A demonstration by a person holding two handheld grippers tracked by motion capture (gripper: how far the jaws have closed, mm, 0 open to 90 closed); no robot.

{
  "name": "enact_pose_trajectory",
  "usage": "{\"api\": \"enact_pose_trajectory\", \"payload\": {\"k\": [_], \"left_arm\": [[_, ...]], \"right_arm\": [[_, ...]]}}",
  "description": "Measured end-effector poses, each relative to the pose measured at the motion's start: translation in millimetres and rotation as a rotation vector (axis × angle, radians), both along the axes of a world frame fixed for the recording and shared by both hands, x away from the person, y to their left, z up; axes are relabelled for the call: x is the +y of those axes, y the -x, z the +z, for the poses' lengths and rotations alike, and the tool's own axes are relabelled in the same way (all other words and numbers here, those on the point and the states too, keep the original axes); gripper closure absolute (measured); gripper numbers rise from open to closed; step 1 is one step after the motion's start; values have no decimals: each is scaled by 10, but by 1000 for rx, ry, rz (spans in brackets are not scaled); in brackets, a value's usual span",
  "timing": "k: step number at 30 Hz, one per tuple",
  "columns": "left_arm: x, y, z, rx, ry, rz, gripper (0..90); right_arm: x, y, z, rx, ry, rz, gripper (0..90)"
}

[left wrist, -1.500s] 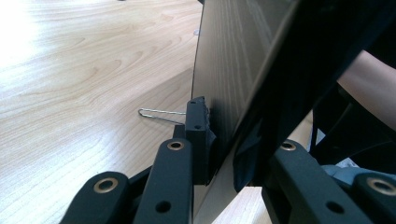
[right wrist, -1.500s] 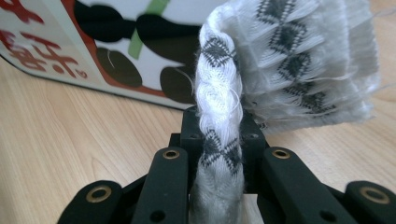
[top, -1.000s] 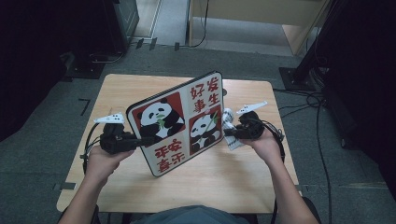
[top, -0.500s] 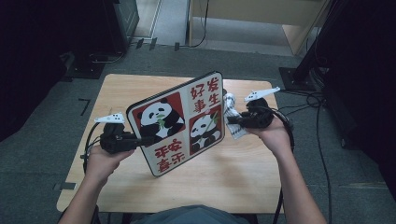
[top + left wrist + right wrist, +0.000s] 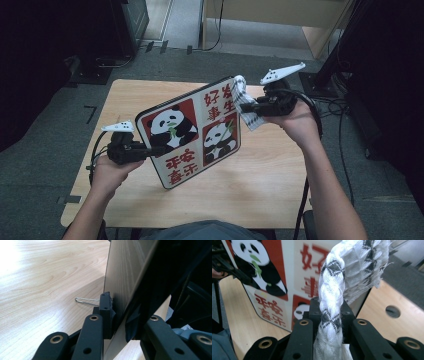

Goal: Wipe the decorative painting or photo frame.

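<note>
Panda board (image 5: pixel 192 132) tilted above bench (image 5: pixel 270 170), left gripper (image 5: pixel 145 149) jaws pinching board's left edge, right gripper (image 5: pixel 248 106) jaws pinching cloth (image 5: pixel 245 102) at board's upper right corner

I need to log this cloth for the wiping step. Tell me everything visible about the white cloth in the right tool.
The white cloth is a waffle-weave fabric with grey-black check lines and frayed edges. It is bunched into a thick fold and clamped in the shut right tool. It is held up in the air, its free end spreading at the upper right corner of the panda board, which it seems to touch.
</note>
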State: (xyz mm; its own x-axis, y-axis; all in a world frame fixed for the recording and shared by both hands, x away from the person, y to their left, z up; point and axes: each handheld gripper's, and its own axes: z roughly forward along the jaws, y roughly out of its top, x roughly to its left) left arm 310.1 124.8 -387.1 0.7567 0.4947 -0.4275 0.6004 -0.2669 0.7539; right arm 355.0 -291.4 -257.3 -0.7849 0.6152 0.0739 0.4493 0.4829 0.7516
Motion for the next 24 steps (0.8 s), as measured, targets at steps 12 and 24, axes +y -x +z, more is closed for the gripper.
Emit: {"api": "enact_pose_trajectory", "payload": {"k": [12, 24], "left_arm": [[2, -3, 0, 1, 0, -4, 782], [4, -5, -2, -3, -2, -6, 782]], "right_arm": [[359, -161, 592, -85, -25, 58, 791], [702, -455, 442, -70, -5, 50, 791]]}}
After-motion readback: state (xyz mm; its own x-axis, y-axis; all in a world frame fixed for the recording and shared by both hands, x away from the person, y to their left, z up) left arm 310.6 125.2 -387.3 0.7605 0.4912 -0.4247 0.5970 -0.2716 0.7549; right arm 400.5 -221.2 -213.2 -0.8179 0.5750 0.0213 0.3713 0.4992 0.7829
